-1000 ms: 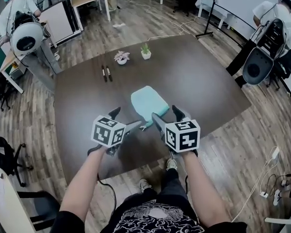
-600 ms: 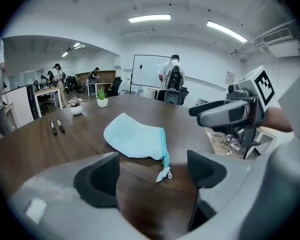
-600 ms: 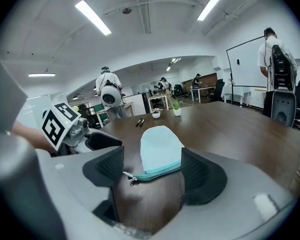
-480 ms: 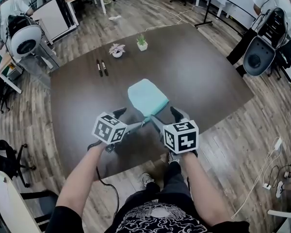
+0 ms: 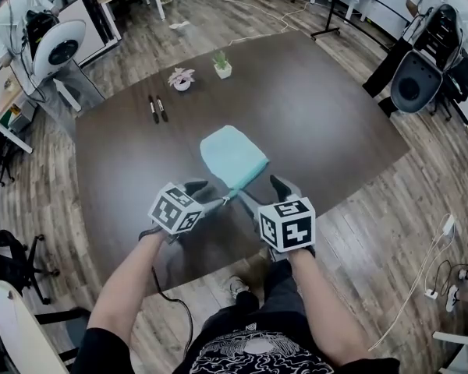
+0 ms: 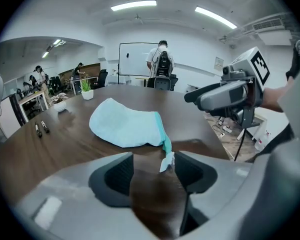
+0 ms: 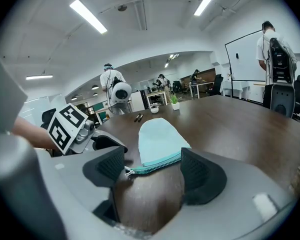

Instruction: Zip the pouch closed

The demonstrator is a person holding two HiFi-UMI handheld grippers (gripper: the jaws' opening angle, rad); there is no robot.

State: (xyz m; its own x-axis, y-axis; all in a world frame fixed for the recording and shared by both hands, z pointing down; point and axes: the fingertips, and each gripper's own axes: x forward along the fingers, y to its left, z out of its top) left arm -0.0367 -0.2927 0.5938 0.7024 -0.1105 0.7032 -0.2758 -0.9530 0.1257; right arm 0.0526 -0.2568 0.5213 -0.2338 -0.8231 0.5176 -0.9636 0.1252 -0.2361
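Observation:
A light blue pouch (image 5: 232, 156) lies flat on the dark table (image 5: 327, 107), its teal zipper edge (image 7: 157, 167) facing me. In the left gripper view, my left gripper (image 6: 152, 166) is low at the pouch's near corner. Its jaws have just been closing, and the white zip tab (image 6: 167, 162) stands between them, close to the right pad (image 6: 190, 170) with a gap on the other side. My right gripper (image 7: 152, 170) is open at the same near edge. The zipper's end and metal pull (image 7: 127, 172) lie between its pads, untouched.
Two black pens (image 5: 156, 109) and two small potted plants (image 5: 181, 79) (image 5: 221, 65) sit at the far side of the table. The table's near edge is just below the grippers. Chairs and people stand around the room.
Both grippers have come down to the pouch's near edge. The left jaws have narrowed around the white zip tab. The pouch has not moved.

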